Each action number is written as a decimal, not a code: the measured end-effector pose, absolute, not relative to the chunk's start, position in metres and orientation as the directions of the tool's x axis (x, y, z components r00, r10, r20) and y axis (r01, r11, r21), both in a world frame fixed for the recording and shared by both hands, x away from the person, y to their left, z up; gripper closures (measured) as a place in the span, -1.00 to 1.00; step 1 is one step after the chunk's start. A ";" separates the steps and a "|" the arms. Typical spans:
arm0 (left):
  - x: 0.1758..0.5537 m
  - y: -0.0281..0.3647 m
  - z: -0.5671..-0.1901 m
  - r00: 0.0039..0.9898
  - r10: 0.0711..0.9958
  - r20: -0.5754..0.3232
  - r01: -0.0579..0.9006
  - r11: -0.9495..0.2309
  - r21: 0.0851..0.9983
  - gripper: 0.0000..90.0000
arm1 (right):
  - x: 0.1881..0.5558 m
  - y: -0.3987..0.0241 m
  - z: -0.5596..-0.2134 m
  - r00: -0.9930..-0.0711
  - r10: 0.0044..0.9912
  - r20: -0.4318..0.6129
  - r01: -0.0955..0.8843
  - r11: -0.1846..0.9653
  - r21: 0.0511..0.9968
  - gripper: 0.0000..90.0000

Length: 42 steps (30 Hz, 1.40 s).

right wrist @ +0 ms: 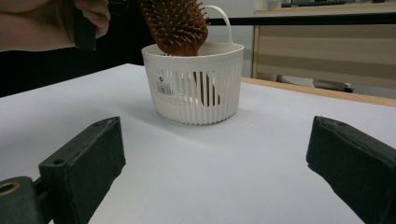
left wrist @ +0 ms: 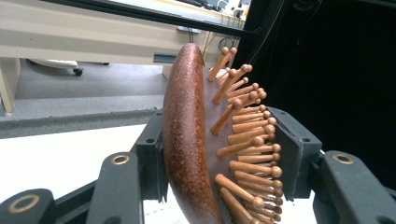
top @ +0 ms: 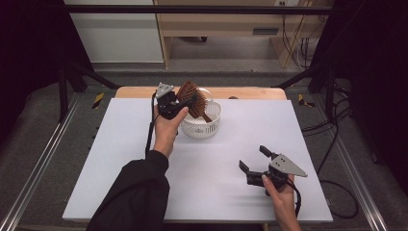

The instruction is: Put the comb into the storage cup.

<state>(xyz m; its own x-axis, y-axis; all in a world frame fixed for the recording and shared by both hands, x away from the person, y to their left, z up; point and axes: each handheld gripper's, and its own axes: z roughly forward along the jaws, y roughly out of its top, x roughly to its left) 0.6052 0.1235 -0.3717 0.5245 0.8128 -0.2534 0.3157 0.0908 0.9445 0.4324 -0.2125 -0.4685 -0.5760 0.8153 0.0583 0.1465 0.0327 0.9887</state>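
Room: beyond my tongs stand dark curtains at both sides, a grey floor with cables and pale wooden furniture (top: 216, 29) at the back.
Table: a white tabletop (top: 144, 159) lies under both my tongs, with a strip of wooden edge (top: 250, 92) at its far side.
Basket: a white slotted plastic basket (top: 204, 126) with a hoop handle stands on the table just right of my left tongs and well ahead of my right ones.
Hairbrush: the brown wooden paddle hairbrush (top: 191, 98) sits in my left tongs, its head up above the basket's rim, its handle reaching down inside the basket.
Left tongs: my left tongs (top: 172, 107) are clamped on the brush head, one pad on its smooth back, the other against the peg bristles.
Right tongs: my right tongs (top: 255, 160) hover low over the near right of the table, jaws wide apart with nothing between them, pointed at the basket.
Label: a small barcode sticker (right wrist: 164, 87) on the basket wall faces my right tongs; its print is too small to read.
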 end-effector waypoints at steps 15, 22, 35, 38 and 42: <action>0.605 0.132 -0.376 0.518 0.811 -0.272 0.328 0.105 0.939 0.00 | 0.433 -0.211 -0.470 -0.576 0.815 0.057 0.156 0.041 0.987 -0.90; 0.606 0.134 -0.377 0.515 0.812 -0.276 0.332 0.108 0.937 0.00 | 0.433 -0.211 -0.470 -0.578 0.815 0.052 0.155 0.046 0.987 -0.90; 0.610 0.146 -0.385 0.485 0.810 -0.329 0.363 0.156 0.919 -0.02 | 0.433 -0.210 -0.470 -0.581 0.813 0.049 0.156 0.051 0.986 -0.90; 0.610 0.149 -0.387 0.477 0.810 -0.342 0.370 0.168 0.914 -0.02 | 0.433 -0.210 -0.470 -0.580 0.813 0.050 0.157 0.051 0.986 -0.90; 0.611 0.151 -0.389 0.470 0.811 -0.349 0.375 0.174 0.911 -0.02 | 0.433 -0.210 -0.470 -0.581 0.812 0.050 0.157 0.052 0.986 -0.90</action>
